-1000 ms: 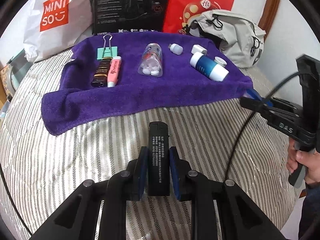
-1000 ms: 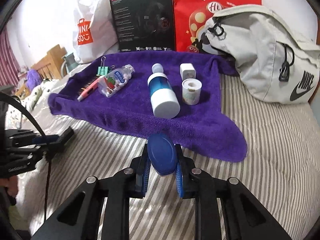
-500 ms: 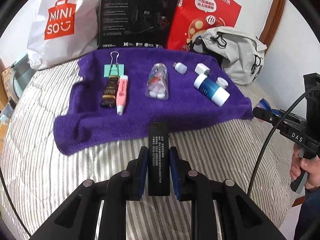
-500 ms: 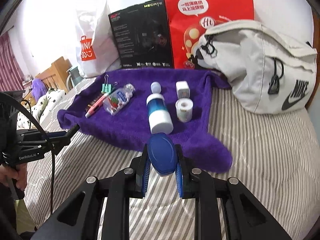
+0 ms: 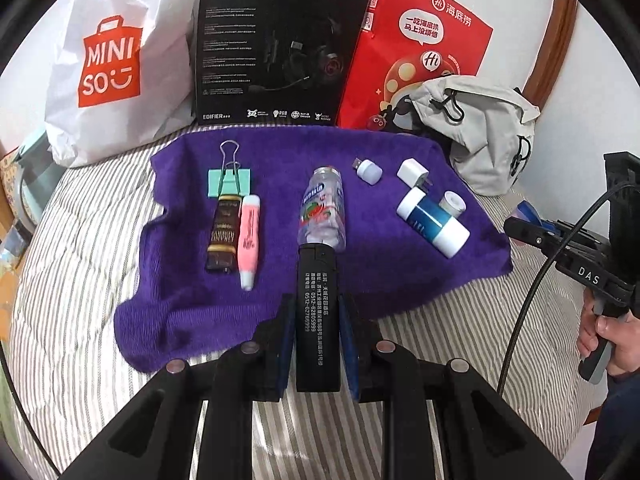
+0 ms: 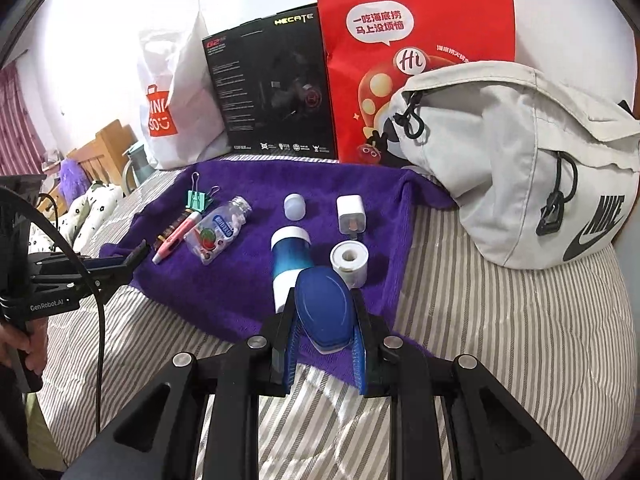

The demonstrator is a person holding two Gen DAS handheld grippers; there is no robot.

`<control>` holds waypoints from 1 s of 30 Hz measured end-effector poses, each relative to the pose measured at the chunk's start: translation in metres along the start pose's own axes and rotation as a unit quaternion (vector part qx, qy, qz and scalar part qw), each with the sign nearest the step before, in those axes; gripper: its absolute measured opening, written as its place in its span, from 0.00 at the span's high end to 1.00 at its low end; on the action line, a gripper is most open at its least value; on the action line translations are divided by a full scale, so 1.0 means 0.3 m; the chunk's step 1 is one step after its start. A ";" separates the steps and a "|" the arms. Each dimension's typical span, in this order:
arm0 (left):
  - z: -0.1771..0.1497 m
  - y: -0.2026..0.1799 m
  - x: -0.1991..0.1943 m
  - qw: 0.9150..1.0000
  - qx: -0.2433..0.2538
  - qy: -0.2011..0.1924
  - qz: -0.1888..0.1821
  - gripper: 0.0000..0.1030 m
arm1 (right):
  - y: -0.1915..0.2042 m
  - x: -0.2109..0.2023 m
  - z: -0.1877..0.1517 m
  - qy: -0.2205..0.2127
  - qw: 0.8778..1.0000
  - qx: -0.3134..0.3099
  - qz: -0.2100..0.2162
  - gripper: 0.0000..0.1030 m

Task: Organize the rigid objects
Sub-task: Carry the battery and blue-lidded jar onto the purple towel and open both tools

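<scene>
a purple towel [image 5: 400, 272] of thick, looped, matt cloth lies over a striped quilted bedcover [image 5: 72, 264] of smooth woven fabric. on the towel: a clear glossy plastic bottle [image 5: 323, 212], a smooth pink plastic marker [image 5: 248, 236], a mint binder clip [image 5: 229, 182] with shiny wire metal handles, and a white matt plastic charger plug [image 6: 351, 214]. behind the towel stand a crinkled white plastic bag [image 5: 116, 60], a matt black cardboard box [image 5: 276, 52] and a glossy red paper bag [image 6: 412, 40]. right of the towel sits a pale grey canvas bag [image 6: 520, 160]. the left gripper [image 5: 316, 344], black matt plastic, clamps a smooth black plastic lighter [image 5: 318, 316].
</scene>
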State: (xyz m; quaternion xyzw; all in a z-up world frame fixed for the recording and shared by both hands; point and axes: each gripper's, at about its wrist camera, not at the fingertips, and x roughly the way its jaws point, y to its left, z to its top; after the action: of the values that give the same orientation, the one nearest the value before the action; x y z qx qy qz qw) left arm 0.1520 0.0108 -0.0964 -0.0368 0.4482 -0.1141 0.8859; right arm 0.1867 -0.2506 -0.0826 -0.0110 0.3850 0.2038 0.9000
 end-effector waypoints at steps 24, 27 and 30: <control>0.106 0.069 0.117 1.000 -0.006 0.014 0.003 0.80 | 0.000 0.206 0.020 0.074 0.996 -0.047 -0.029 0.78; 0.114 0.078 0.132 1.000 -0.008 0.017 0.004 0.80 | 0.006 0.218 0.024 0.079 0.995 -0.052 -0.032 0.78; 0.120 0.081 0.146 1.000 -0.009 0.019 0.009 0.80 | 0.009 0.229 0.033 0.083 0.995 -0.054 -0.031 0.78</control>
State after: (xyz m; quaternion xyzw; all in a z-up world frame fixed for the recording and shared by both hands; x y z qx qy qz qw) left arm 0.2102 0.0227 -0.1134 -0.0381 0.4666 -0.1029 0.8777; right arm 0.2353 -0.2216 -0.1232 -0.0881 0.4463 0.1944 0.8691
